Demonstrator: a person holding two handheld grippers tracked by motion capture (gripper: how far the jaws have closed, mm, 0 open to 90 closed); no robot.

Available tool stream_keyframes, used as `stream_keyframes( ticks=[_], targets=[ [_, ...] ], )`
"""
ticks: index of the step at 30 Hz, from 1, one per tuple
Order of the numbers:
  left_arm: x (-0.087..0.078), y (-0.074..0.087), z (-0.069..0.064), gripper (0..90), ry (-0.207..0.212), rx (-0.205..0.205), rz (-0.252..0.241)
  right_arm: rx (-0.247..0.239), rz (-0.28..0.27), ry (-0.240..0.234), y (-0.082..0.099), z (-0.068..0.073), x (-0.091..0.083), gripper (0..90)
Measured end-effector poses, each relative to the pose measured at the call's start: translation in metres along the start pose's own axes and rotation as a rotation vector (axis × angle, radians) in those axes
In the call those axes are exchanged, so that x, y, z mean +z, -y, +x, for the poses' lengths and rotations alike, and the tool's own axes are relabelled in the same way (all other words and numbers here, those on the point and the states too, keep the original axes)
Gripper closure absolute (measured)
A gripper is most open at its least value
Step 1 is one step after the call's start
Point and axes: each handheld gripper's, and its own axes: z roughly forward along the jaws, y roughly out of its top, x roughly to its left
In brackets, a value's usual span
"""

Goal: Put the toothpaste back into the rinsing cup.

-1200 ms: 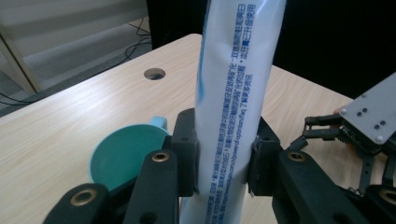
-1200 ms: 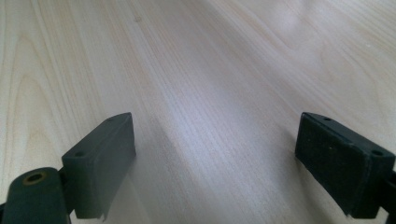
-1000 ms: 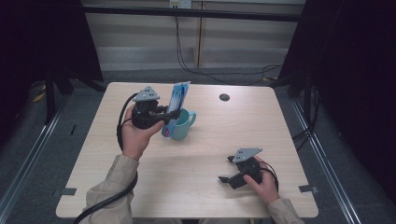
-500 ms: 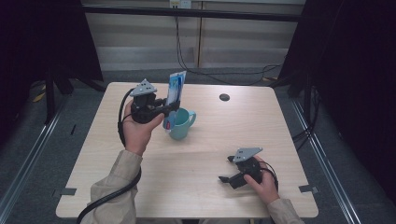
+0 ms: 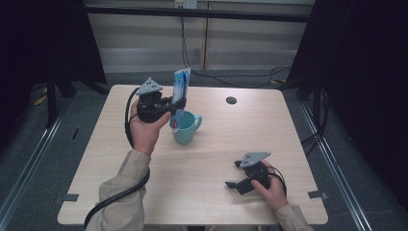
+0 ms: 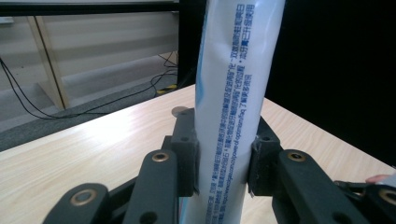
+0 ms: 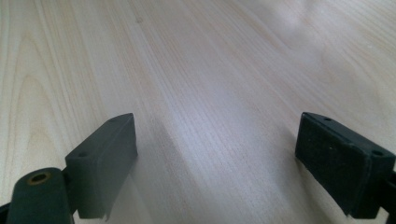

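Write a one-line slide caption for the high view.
Left gripper holds a toothpaste tube upright over a teal mug while the right gripper rests open on the table.

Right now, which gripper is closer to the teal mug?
Left. The left gripper hovers beside the teal mug, clamping a toothpaste tube; the right gripper rests far off, near the table's front edge.

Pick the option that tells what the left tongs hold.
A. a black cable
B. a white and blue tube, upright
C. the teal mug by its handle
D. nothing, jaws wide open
B: in the left gripper view the pads of the left tongs press on both sides of the upright tube, above the teal mug.
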Motion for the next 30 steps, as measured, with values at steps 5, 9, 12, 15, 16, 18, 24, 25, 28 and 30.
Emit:
stream_keyframes(
  ticks=[5, 9, 12, 15, 16, 18, 24, 25, 28, 30],
  targets=[
    [0.005, -0.003, 0.001, 69.9, 0.0, -0.001, -0.015, -0.001, 0.0, 0.001, 0.0, 0.0, 0.0, 12.2],
    [0.01, -0.005, 0.002, 69.9, -0.01, -0.006, -0.021, -0.002, 0.0, 0.001, 0.0, 0.0, 0.0, 12.2],
    [0.011, -0.005, 0.003, 69.9, -0.01, -0.001, -0.017, -0.001, 0.0, 0.001, 0.0, 0.0, 0.0, 12.2],
    [0.015, -0.006, 0.003, 69.9, -0.012, -0.013, -0.023, -0.002, 0.0, 0.001, 0.0, 0.0, 0.0, 12.2],
    [0.016, -0.006, 0.004, 69.9, -0.015, -0.008, -0.02, -0.002, 0.0, 0.001, 0.0, 0.0, 0.0, 12.2],
    [0.018, -0.007, 0.004, 69.9, -0.016, -0.01, -0.024, -0.002, 0.0, 0.001, 0.0, 0.0, 0.0, 12.2],
    [0.022, -0.01, 0.004, 69.9, -0.015, -0.009, -0.042, -0.003, 0.0, 0.0, 0.0, 0.0, 0.0, 12.2],
    [0.024, -0.011, 0.005, 69.9, -0.019, -0.007, -0.045, -0.002, 0.0, 0.0, 0.0, 0.0, 0.0, 12.2],
    [0.026, -0.01, 0.006, 69.9, -0.025, -0.009, -0.047, -0.002, 0.0, 0.0, 0.0, 0.0, 0.0, 12.2],
    [0.028, -0.008, 0.006, 69.8, -0.027, -0.009, -0.049, -0.003, -0.001, 0.001, 0.0, 0.0, 0.0, 12.2]
  ],
)
